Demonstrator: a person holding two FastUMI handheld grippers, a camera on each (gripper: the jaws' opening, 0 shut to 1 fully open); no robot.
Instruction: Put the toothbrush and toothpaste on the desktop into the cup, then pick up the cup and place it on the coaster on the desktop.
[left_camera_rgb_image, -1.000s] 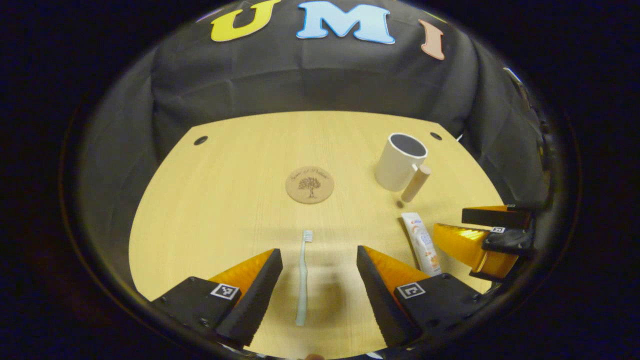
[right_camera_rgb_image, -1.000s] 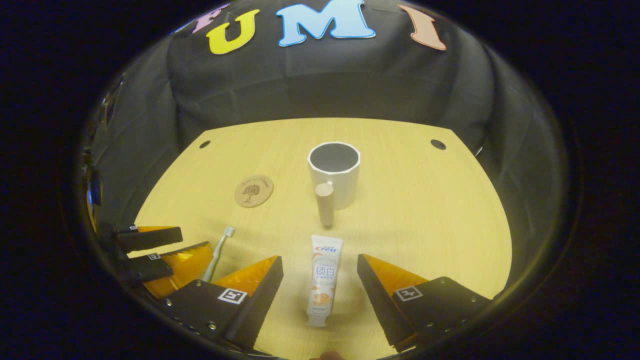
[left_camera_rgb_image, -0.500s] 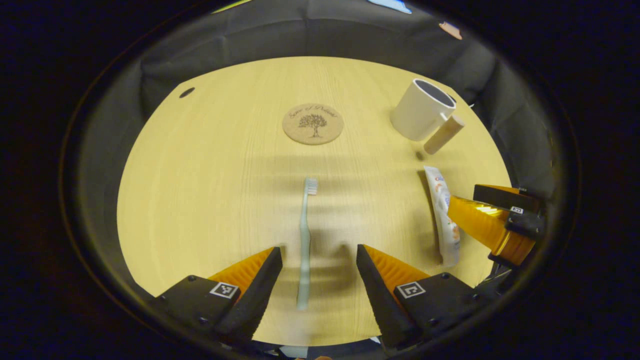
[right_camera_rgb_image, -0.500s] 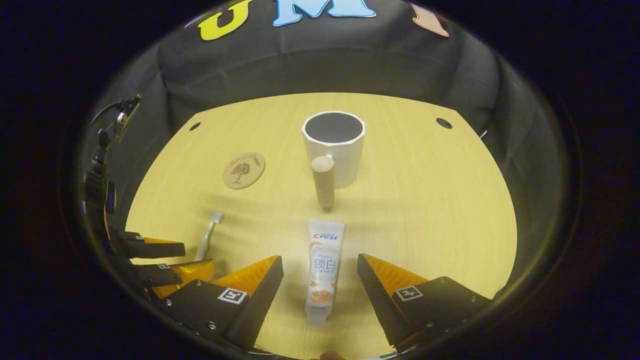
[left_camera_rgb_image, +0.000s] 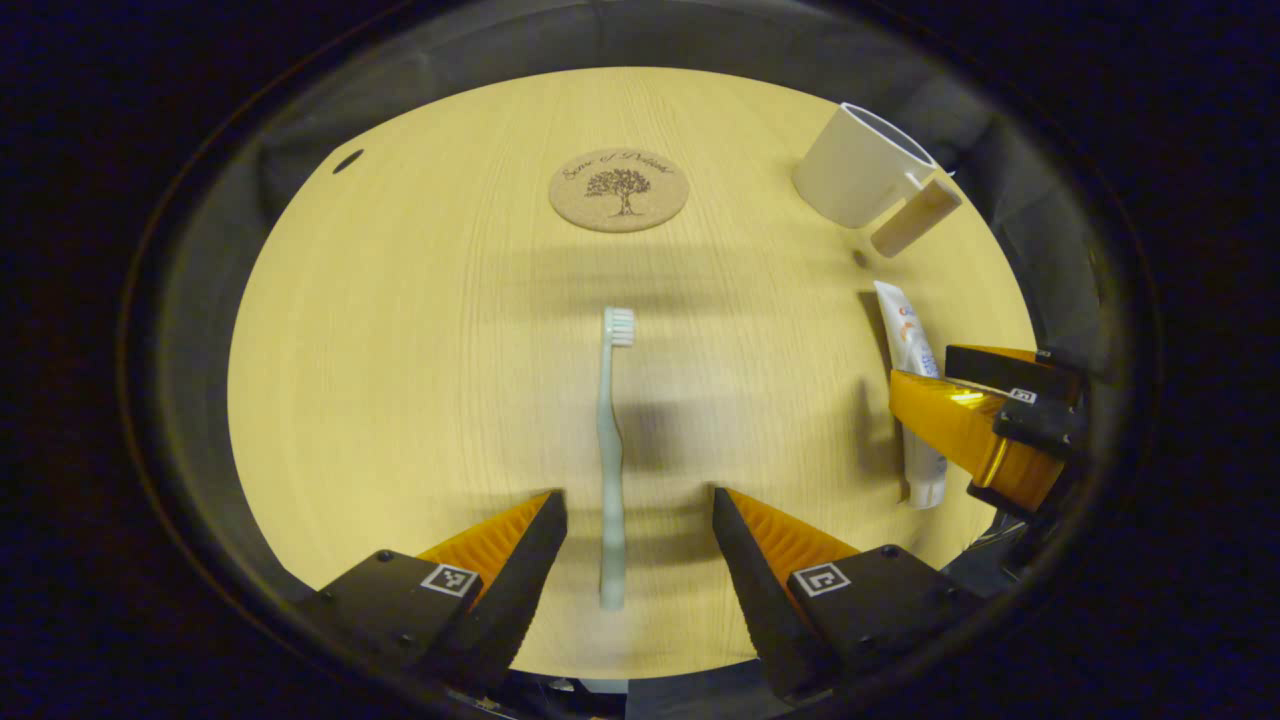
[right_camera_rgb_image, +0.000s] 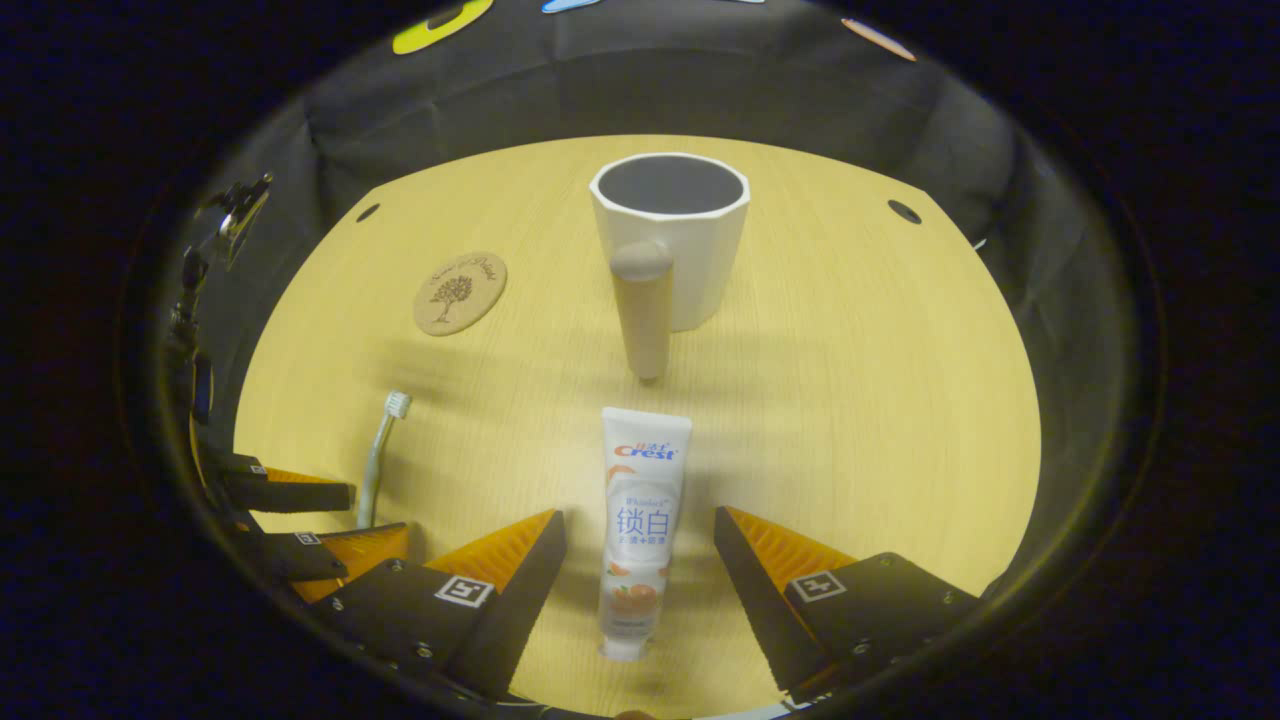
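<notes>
We held the left hand-held gripper (left_camera_rgb_image: 636, 520) wide open astride the toothbrush (left_camera_rgb_image: 609, 455) at bottom centre, the right hand-held gripper (right_camera_rgb_image: 640, 540) likewise open around the toothpaste (right_camera_rgb_image: 637, 525)

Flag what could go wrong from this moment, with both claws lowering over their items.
1. The toothbrush lies flat between the open left claw fingers; a thin handle could slip or pivot when pinched.
2. The toothpaste sits lengthwise between the open right claw fingers; squeezing the soft tube may deform it.
3. The cup handle points toward the toothpaste; a careless lift could knock it.
</notes>
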